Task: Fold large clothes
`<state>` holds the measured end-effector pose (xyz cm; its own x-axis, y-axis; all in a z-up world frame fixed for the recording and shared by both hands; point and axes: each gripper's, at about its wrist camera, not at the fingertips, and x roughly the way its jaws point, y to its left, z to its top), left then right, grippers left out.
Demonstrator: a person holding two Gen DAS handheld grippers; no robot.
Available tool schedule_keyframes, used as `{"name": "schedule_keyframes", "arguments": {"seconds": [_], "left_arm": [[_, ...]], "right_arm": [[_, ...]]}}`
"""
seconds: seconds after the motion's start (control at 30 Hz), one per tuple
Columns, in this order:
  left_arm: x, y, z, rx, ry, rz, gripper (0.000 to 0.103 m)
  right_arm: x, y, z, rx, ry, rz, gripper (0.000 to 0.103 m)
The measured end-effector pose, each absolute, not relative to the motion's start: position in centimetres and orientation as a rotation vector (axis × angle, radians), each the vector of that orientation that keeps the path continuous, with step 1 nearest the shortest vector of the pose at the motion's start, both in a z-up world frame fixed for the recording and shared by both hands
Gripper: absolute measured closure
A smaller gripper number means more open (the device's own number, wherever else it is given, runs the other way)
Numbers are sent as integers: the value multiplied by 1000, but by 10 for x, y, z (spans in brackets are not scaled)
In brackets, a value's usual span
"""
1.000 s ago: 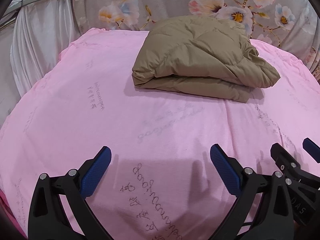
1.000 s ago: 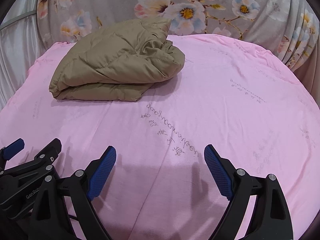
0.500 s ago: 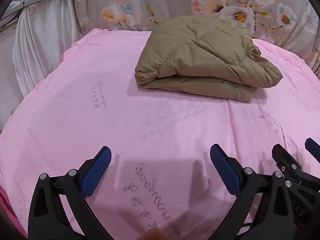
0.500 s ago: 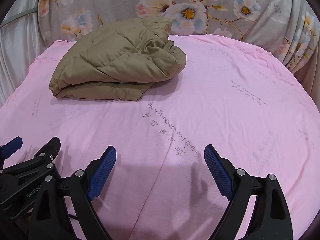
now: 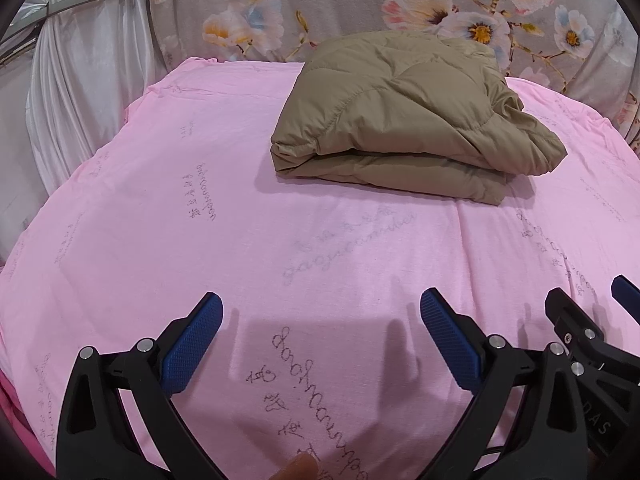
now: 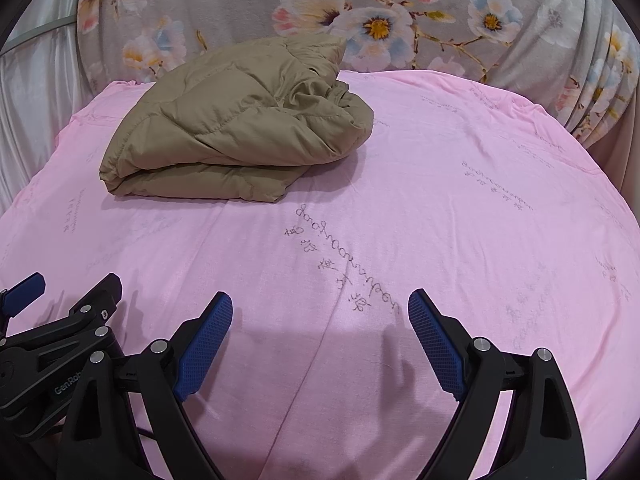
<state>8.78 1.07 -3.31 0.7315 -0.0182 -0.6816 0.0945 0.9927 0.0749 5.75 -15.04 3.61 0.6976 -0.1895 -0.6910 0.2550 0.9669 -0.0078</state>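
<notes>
Nothing of substance is found to have moved since the earlier frames: the garment lies as it did, both pairs of fingers are held at the same spread, and only a slight drift in framing is noted in the left wrist view.

The tan quilted padded jacket is recorded folded into a thick, layered bundle, lying on the pink printed bed sheet well ahead of both pairs of fingers. From the left gripper it sits ahead and slightly to the right; from the right gripper it sits ahead and to the left. Its neater folded edge is turned toward the grippers, while the far right end is looser and more rumpled.

The left gripper's blue-padded fingers are seen wide apart with nothing between them, only bare sheet beneath. The right gripper's fingers are likewise wide apart and empty. Each gripper is visible at the edge of the other's view, so they are held side by side, close together, angled down toward the sheet.

It is judged that the fold is essentially complete and that the grippers are parked clear of the bundle so that it is not disturbed. The floral grey fabric behind the bed is noted as backdrop only. A fingertip of the person is glimpsed at the bottom edge of the left wrist view.
</notes>
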Motion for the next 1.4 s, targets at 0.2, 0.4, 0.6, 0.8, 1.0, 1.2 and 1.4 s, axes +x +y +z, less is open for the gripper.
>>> {"name": "schedule_keyframes", "arguments": {"seconds": [0.2, 0.4, 0.6, 0.8, 1.0, 1.2, 1.4], "left_arm": [[87, 10, -33, 107, 749, -56, 6], [86, 10, -32, 111, 751, -45, 6], [86, 9, -32, 112, 751, -40, 6], [86, 8, -32, 119, 751, -34, 6], [86, 7, -32, 121, 754, -32, 6], [87, 7, -32, 122, 755, -32, 6], [86, 8, -33, 121, 759, -32, 6]], "right_arm": [[57, -149, 36, 91, 760, -250, 16], [58, -148, 36, 89, 759, -250, 16], [58, -148, 37, 87, 759, -250, 16], [58, -148, 37, 86, 760, -250, 16], [58, -147, 37, 86, 760, -251, 16], [58, -147, 37, 85, 759, -251, 16], [58, -147, 37, 85, 760, -251, 16]]}}
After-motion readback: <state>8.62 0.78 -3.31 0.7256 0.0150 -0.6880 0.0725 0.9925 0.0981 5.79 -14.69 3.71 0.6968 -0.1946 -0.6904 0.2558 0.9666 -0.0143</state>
